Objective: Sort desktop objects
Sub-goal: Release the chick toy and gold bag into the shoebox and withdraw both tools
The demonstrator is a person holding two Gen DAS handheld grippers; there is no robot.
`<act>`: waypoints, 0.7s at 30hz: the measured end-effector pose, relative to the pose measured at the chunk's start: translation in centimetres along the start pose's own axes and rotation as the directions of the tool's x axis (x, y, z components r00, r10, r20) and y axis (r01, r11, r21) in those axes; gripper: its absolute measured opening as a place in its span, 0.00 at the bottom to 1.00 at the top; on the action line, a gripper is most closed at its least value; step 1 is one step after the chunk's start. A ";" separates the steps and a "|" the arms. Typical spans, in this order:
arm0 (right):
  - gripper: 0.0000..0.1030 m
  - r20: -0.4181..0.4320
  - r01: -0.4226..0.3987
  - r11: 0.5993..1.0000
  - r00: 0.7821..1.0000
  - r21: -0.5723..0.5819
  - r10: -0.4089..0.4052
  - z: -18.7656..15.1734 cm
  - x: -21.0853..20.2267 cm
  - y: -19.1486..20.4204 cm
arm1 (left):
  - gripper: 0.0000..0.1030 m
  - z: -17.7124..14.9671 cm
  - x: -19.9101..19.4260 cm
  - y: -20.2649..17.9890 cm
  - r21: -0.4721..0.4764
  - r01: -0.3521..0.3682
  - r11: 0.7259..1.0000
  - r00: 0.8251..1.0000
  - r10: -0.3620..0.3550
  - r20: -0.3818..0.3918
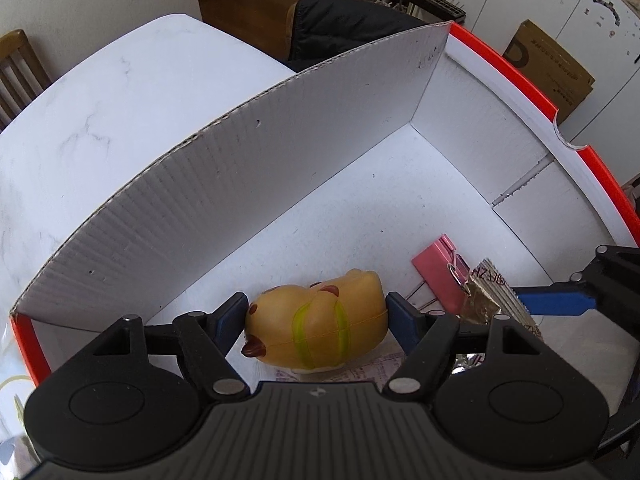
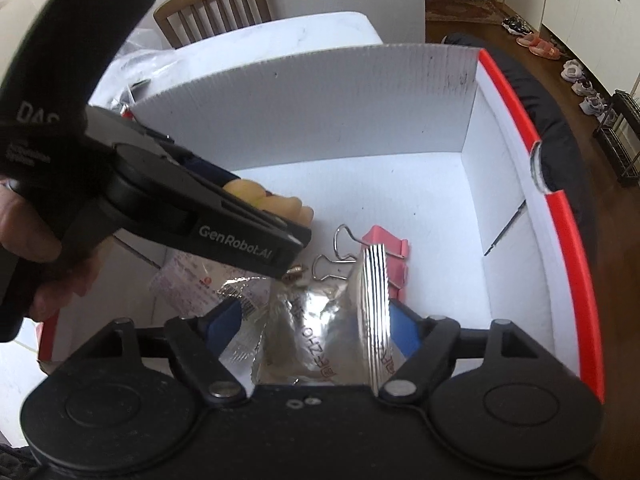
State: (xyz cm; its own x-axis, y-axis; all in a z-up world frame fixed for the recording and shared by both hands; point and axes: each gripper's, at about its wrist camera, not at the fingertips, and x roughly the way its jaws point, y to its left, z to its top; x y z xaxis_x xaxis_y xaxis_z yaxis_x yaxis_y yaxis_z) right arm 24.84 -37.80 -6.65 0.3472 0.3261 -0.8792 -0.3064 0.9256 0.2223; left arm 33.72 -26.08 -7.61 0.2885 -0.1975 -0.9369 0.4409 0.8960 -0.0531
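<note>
A yellow squishy toy [image 1: 320, 320] with green stripes and brown spots lies low inside a white cardboard box [image 1: 400, 220] with a red rim. My left gripper [image 1: 316, 312] is shut on it, one blue pad against each end. In the right wrist view the left gripper [image 2: 296, 248] reaches into the box [image 2: 400, 184] from the left, with the toy [image 2: 256, 196] partly hidden behind it. A crumpled silver foil packet [image 2: 320, 320] sits on the box floor between the fingers of my right gripper [image 2: 316, 320], which stands open around it. The packet [image 1: 488, 300] also shows beside the toy.
A pink binder clip [image 2: 384, 244] with wire handles and a printed paper slip [image 2: 180, 280] lie on the box floor. The box stands on a white marble table [image 1: 100, 112]. A wooden chair [image 2: 216, 8] and a dark jacket [image 1: 340, 24] are beyond. A hand [image 2: 24, 232] holds the left gripper.
</note>
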 end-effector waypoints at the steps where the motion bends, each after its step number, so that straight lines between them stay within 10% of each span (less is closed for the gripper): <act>1: 0.77 0.005 0.001 1.000 1.000 0.001 -0.001 -0.1 -0.3 -0.1 | 0.75 0.0 -0.1 0.0 -0.003 -0.002 1.000 1.000 0.002 0.006; 21: 0.79 0.126 -0.022 1.000 0.992 -0.018 0.025 0.0 -4.5 1.7 | 0.79 -3.3 -9.2 1.2 -0.056 0.056 0.997 0.976 -0.043 0.213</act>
State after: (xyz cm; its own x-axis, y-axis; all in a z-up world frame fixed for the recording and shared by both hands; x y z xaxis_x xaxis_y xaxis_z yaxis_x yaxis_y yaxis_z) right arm 22.77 -37.70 -2.33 0.4483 0.3704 -0.8135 -0.3303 0.9144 0.2342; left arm 28.81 -21.93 -0.21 0.4431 -0.3162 -0.8389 0.4083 0.9042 -0.1252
